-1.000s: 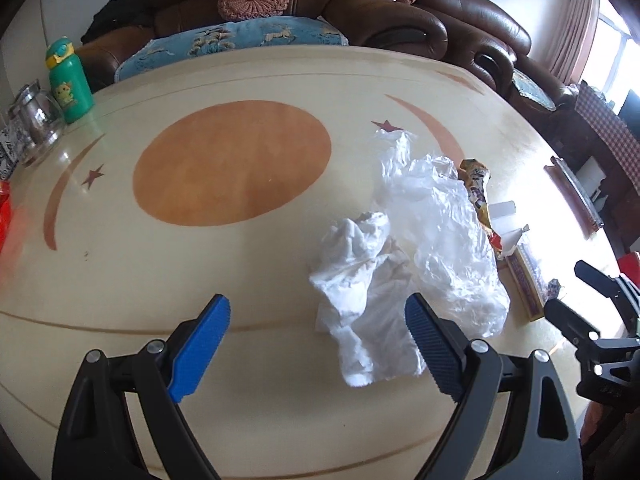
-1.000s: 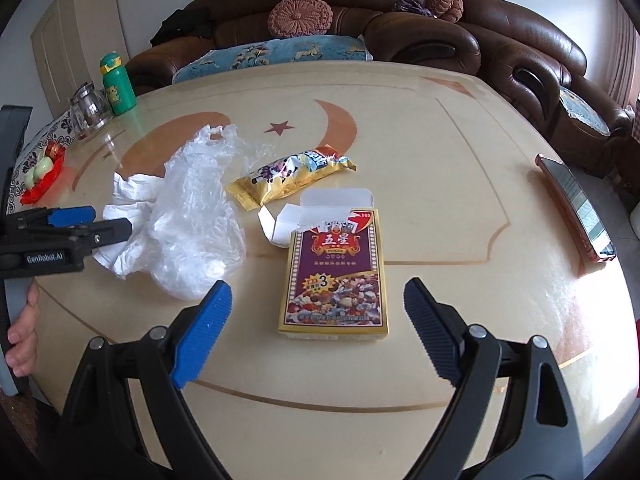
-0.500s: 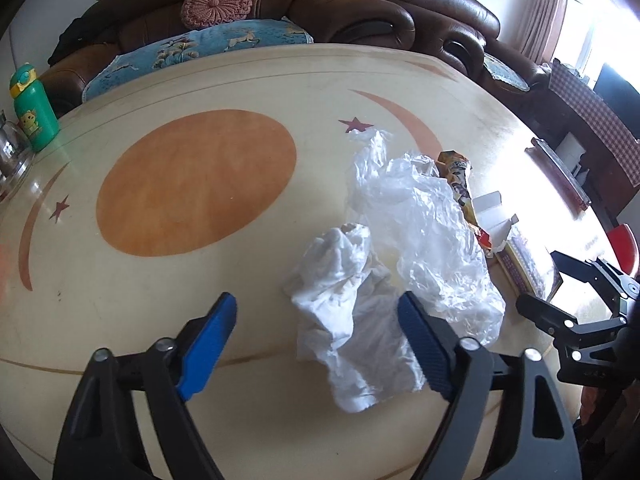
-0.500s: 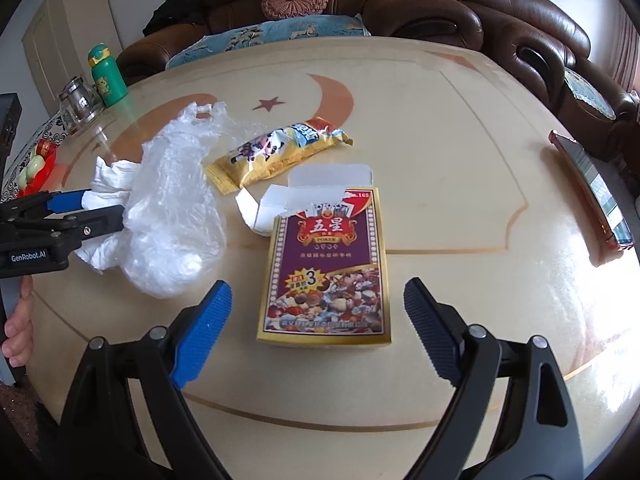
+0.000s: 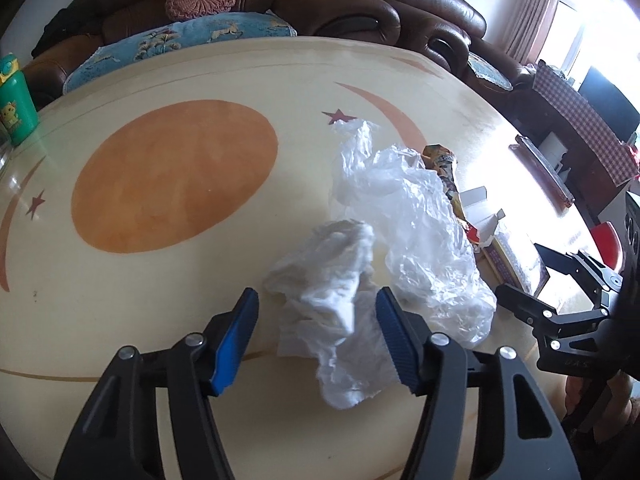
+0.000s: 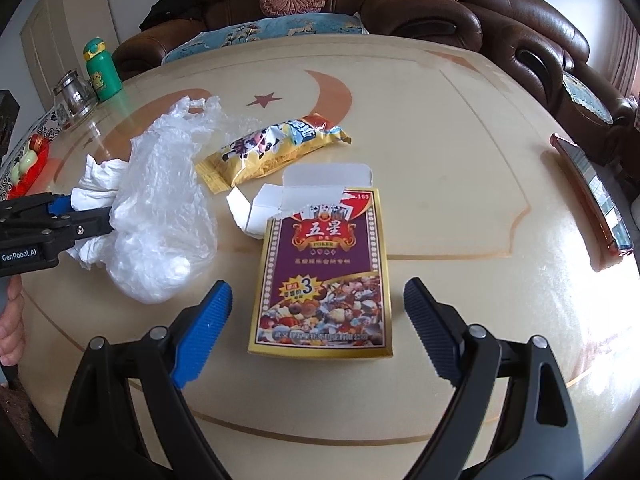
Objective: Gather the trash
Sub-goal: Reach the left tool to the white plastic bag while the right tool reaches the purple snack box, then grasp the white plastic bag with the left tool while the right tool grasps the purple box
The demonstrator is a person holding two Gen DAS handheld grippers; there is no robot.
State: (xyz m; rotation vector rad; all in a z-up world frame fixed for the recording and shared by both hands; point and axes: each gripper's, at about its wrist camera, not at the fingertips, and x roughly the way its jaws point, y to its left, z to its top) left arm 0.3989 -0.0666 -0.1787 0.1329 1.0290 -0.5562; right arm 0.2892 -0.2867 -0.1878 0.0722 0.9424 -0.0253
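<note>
- The left tool [image 5: 316, 336] points down at the desk [image 5: 168, 292], its jaws closing around a crumpled white tissue [image 5: 332, 312]; the right blue pad lies against the paper's edge, while the left pad stands clear of it, so nothing is gripped yet.
- The tissue lies on the desk just beside a crinkled clear plastic bag [image 5: 416, 236], the two touching along one side (from the right wrist view the bag [image 6: 160, 208] partly covers the tissue [image 6: 98, 188]).
- Past the bag lies a yellow snack wrapper [image 6: 272, 148], lengthwise and flat, near a torn-open card box [image 6: 324, 268] printed in purple and gold, its white flap ripped and spread toward the wrapper.
- The right tool [image 6: 318, 320] hovers over the near end of the card box with its jaws wide apart, one pad at each side of the box and neither touching it.
- A hand [image 6: 10, 328] shows at the left edge of the right wrist view, below the left tool [image 6: 80, 216].
- At the far left of the desk stand a green bottle [image 6: 102, 70] and a glass jug [image 6: 74, 94]; a brown leather sofa [image 6: 420, 20] runs behind.
- A phone [image 6: 592, 196] lies near the right edge of the desk, well apart from the trash.
</note>
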